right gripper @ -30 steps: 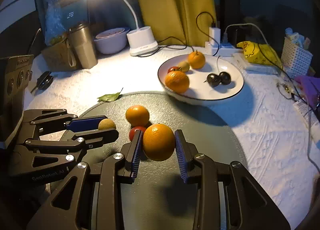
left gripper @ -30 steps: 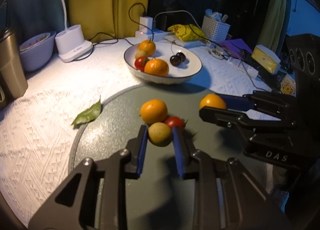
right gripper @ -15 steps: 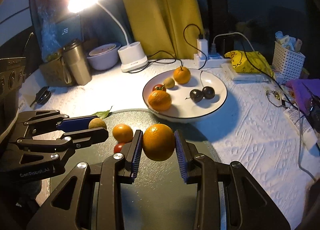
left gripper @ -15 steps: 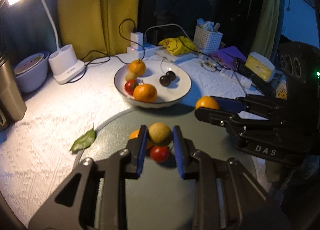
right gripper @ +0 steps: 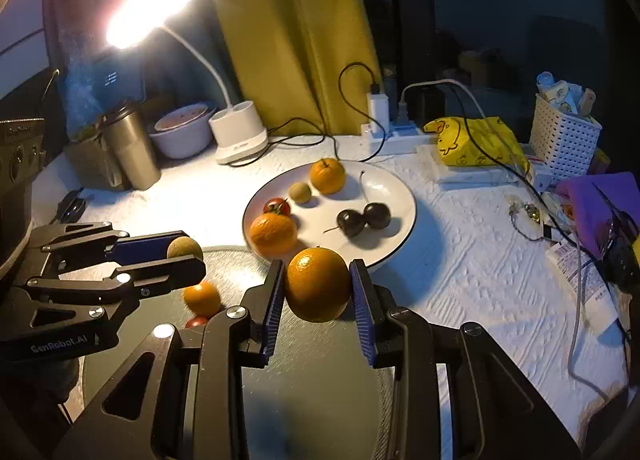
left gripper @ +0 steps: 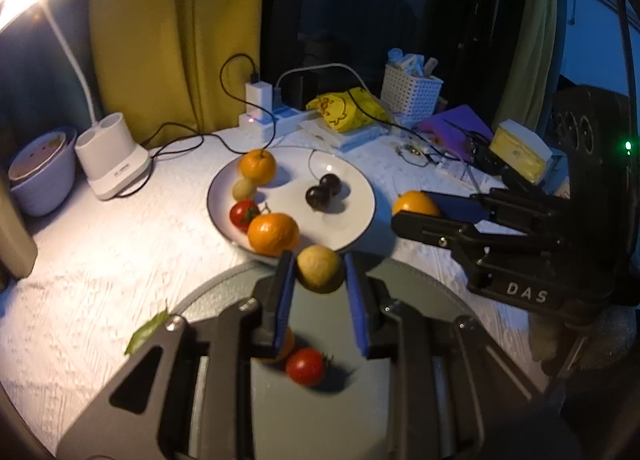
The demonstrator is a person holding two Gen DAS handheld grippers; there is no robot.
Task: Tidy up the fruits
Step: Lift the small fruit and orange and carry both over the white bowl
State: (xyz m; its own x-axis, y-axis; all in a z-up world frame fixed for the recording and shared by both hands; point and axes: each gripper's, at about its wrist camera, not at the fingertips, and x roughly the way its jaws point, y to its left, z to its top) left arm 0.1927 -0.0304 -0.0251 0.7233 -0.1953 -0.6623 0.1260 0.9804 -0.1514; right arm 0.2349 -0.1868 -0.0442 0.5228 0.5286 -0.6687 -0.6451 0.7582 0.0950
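My left gripper point(left gripper: 318, 274) is shut on a small yellow-brown fruit point(left gripper: 319, 268), held above the near rim of the white plate point(left gripper: 362, 227). My right gripper point(right gripper: 318, 286) is shut on an orange point(right gripper: 317, 284), also held near the plate point(right gripper: 394, 236). The plate holds two oranges point(right gripper: 273, 232), a cherry tomato point(right gripper: 277, 206), a small yellow fruit point(right gripper: 300, 192) and two dark cherries point(right gripper: 363, 218). On the round grey mat point(left gripper: 320, 412) lie a cherry tomato point(left gripper: 305, 366) and an orange point(right gripper: 202, 298), partly hidden in the left wrist view.
A lit desk lamp point(right gripper: 240, 135), a bowl point(right gripper: 182, 135) and a metal tumbler point(right gripper: 130, 147) stand at the back left. Cables and a power strip point(right gripper: 394, 131), a yellow bag point(right gripper: 476, 141) and a white basket point(right gripper: 564, 135) lie behind the plate. A green leaf point(left gripper: 146, 332) lies left of the mat.
Both grippers have lifted with their fruit and moved forward toward the plate. The tomato and orange stay on the mat below.
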